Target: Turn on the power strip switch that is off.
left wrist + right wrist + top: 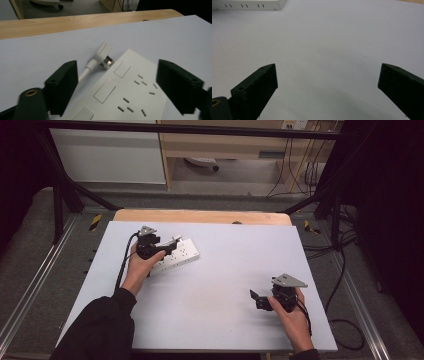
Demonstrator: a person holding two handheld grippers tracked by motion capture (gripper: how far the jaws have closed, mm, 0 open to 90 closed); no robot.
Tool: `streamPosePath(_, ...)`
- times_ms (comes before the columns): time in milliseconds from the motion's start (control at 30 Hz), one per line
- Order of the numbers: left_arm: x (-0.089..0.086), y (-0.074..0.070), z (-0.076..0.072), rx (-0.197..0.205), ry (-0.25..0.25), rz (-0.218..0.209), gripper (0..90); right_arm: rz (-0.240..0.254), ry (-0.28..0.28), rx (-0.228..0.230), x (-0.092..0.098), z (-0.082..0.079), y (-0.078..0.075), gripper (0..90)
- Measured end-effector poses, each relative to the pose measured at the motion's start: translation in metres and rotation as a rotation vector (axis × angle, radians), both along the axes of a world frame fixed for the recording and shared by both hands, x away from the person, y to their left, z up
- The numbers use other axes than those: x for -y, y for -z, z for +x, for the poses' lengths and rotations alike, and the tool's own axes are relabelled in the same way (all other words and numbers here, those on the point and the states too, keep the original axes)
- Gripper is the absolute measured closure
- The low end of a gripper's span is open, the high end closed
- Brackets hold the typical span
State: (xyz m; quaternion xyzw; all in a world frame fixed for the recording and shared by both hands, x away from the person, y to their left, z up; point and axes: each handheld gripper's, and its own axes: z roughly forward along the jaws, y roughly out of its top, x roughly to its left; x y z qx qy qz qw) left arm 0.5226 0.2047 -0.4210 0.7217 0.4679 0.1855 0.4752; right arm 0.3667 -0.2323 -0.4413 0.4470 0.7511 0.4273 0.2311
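My left gripper (117, 82) stands released over the power strip (125, 92); the right gripper (328, 85) is open, empty. Judged next: grasp the white plug (101, 56) beside the strip.

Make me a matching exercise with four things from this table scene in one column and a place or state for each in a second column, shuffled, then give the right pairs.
Column one:
1. power strip
2. white plug
3. left claw
4. right claw

Column two:
A. open over bare white table, nothing between its jaws
B. lies unplugged beside the strip's far end, prongs toward it
C. white, lies flat at the table's left part
D. open, jaws on either side of the strip

Pairs: 1-C, 2-B, 3-D, 4-A
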Motion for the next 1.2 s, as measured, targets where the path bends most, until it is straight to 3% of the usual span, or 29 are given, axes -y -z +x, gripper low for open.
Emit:
streamPosePath(433,-0.002,-0.017,-0.01,0.019,0.012,-0.024,8.7,-0.003,-0.001,0.003,0.0,0.0,0.0,3.0)
streamPosePath(867,-0.007,-0.035,-0.023,0.042,-0.004,0.012,6.5,0.0,-0.003,0.003,0.0,0.0,0.0,3.0)
streamPosePath(1200,-0.013,-0.049,-0.039,0.059,0.025,0.011,7.2,0.002,-0.002,0.001,0.0,0.0,0.0,3.0)
